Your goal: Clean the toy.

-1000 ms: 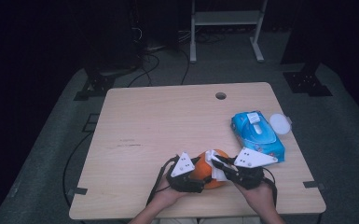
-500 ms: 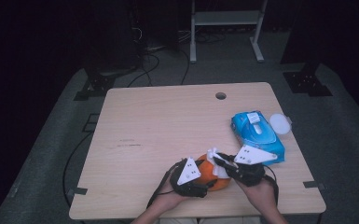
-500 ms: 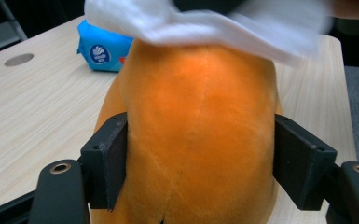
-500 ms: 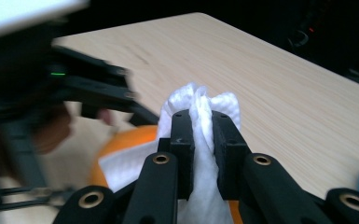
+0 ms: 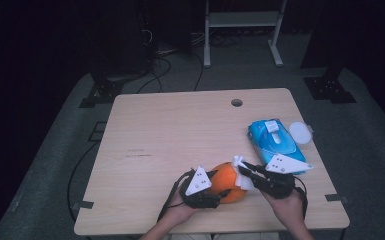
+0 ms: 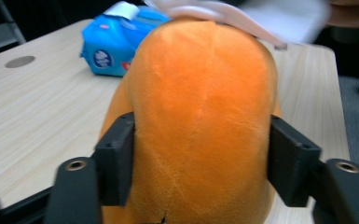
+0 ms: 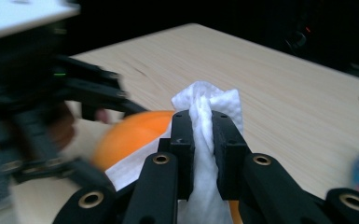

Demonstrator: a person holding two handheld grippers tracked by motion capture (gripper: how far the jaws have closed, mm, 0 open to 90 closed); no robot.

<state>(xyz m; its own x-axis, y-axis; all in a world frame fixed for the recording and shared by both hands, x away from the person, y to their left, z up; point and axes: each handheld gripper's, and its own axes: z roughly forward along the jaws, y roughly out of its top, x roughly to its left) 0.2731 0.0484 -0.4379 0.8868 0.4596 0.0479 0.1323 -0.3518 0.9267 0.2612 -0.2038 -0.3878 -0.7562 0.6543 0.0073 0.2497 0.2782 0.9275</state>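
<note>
L gripper [image 5: 219, 192] jaws just closed in, now squeezing orange plush toy [image 6: 205, 116]. R gripper [image 7: 202, 140] pinches white wipe [image 7: 205, 109] at toy's 3 o'clock.

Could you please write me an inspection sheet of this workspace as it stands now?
Surface: light wooden table with a round hole near its far edge.
Job's things: orange plush toy at the near edge; white wipe lying against it.
Clutter: blue wipes pack on the right; white round lid beside it.
Grippers: left tongs have just been closing and now press the toy's sides; right tongs are shut on the wipe.
Cables: black cable trailing from the left tongs; more cables on the floor beyond the table.
Surroundings: grey carpet, dark room, white metal stand behind.
</note>
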